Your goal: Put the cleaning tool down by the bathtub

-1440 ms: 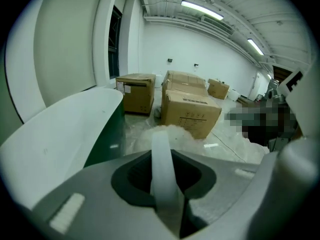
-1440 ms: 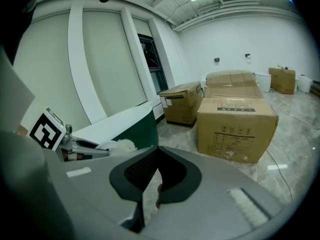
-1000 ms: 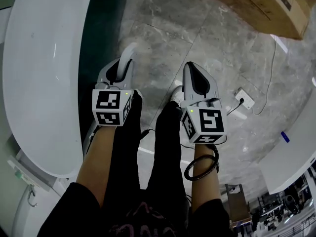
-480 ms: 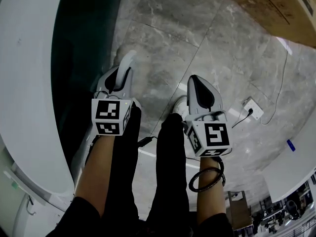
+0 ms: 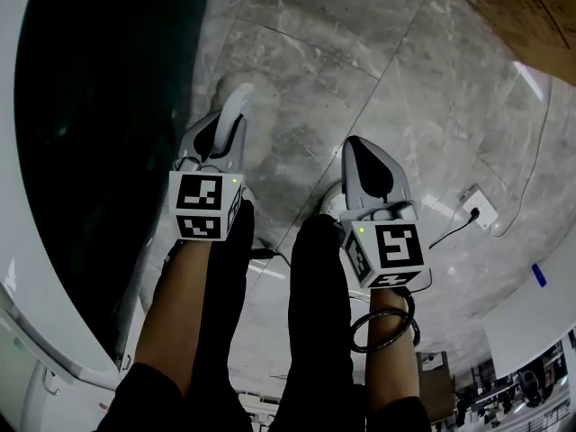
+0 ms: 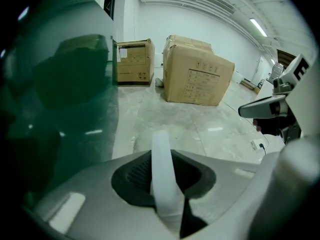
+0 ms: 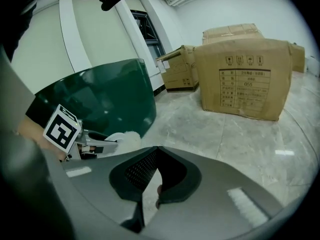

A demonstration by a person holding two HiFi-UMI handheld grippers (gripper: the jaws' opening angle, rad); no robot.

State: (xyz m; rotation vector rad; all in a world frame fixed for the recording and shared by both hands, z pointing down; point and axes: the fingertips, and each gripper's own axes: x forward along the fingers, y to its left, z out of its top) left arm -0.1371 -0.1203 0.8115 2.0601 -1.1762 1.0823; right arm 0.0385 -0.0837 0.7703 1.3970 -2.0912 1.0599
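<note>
The left gripper point(image 5: 222, 138) sits left of centre in the head view, and its jaws are clamped on the cleaning tool point(image 5: 238, 106), a pale white handle that sticks out past the jaw tips toward the top of the frame. In the left gripper view the same handle point(image 6: 162, 171) rises as a narrow translucent strip through the middle of the dark jaw pads. The tool hangs over the grey marble floor point(image 5: 360, 61), just beside the dark green outer wall of the bathtub point(image 5: 99, 106), which fills the left side of the head view with its white rim along the lower left edge. In the right gripper view a fluffy white mass shows at the left of the frame, just past the left gripper's marker cube and close to the tub's green wall point(image 7: 105, 99). The right gripper point(image 5: 360, 156) is right of centre in the head view, apart from the left one; its own view shows the jaws point(image 7: 158, 151) drawn together with nothing between them. Cardboard boxes point(image 7: 242, 76) stand on the floor in the upper right of that view. A dark bracelet point(image 5: 382, 324) circles the right wrist, and a white power strip point(image 5: 479, 207) lies on the floor at the right edge.
</note>
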